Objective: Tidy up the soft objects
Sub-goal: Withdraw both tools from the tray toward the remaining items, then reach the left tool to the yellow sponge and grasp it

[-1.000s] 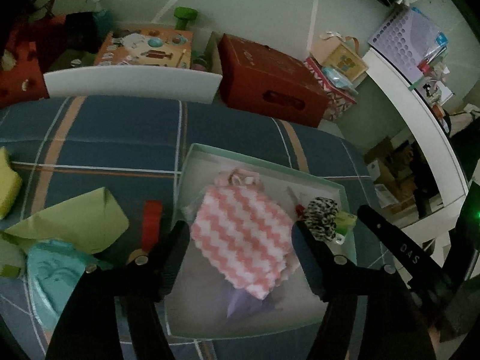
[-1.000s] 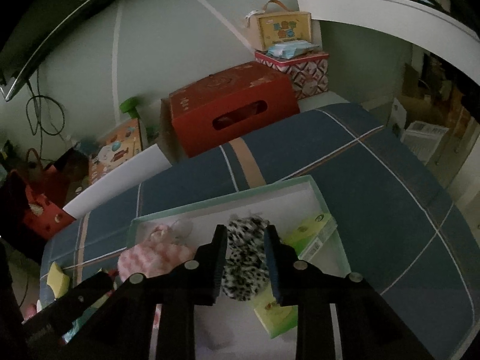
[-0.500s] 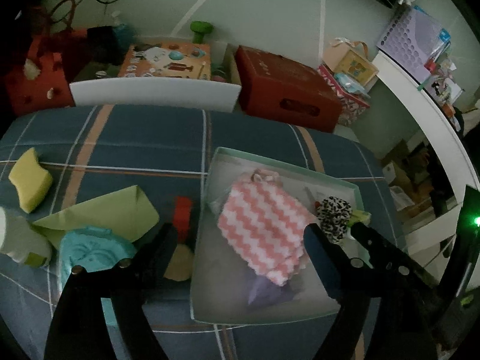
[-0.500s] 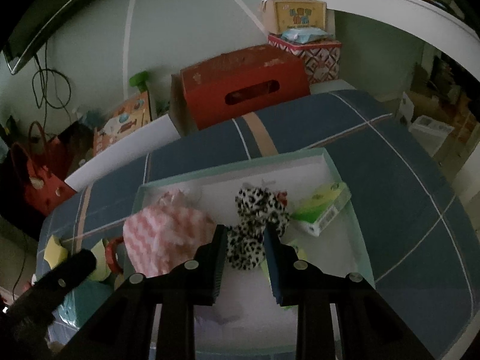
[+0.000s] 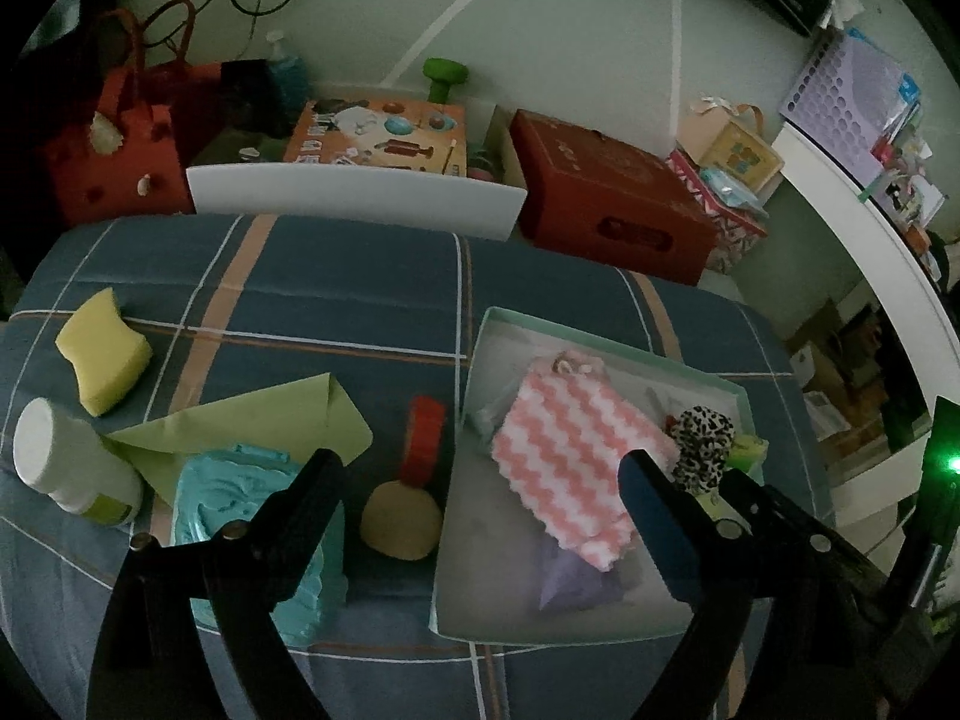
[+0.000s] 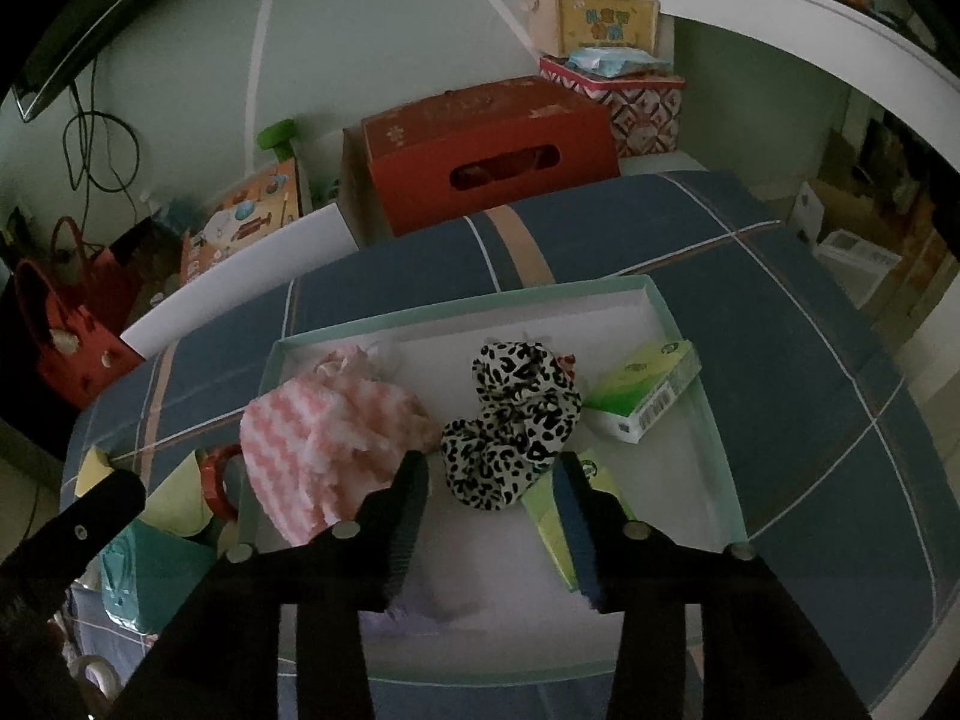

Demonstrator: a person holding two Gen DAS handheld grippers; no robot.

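The right tongs (image 6: 492,474) have just been opening, and the leopard scrunchie (image 6: 510,420) is lying free in the tray (image 6: 720,456) just ahead of them. The left tongs (image 5: 480,480), just widening and holding nothing, are hovering nearer the sponge (image 5: 102,354), far left, lengthwise toward them.

Dim room, low light. Pale green wall (image 5: 540,18) with thin white diagonal lines across it. Bed in blue plaid cover (image 5: 336,276), white and tan stripes. White board (image 5: 354,201) at the bed's far edge. Behind it on the floor: red cardboard box (image 6: 480,144) with a handle slot, red tote bag (image 5: 114,138), orange picture box (image 5: 384,138), green dumbbell (image 5: 444,75). Curved white shelf (image 5: 864,240) on the right, cluttered. Black cables (image 6: 90,144) hang on the wall.
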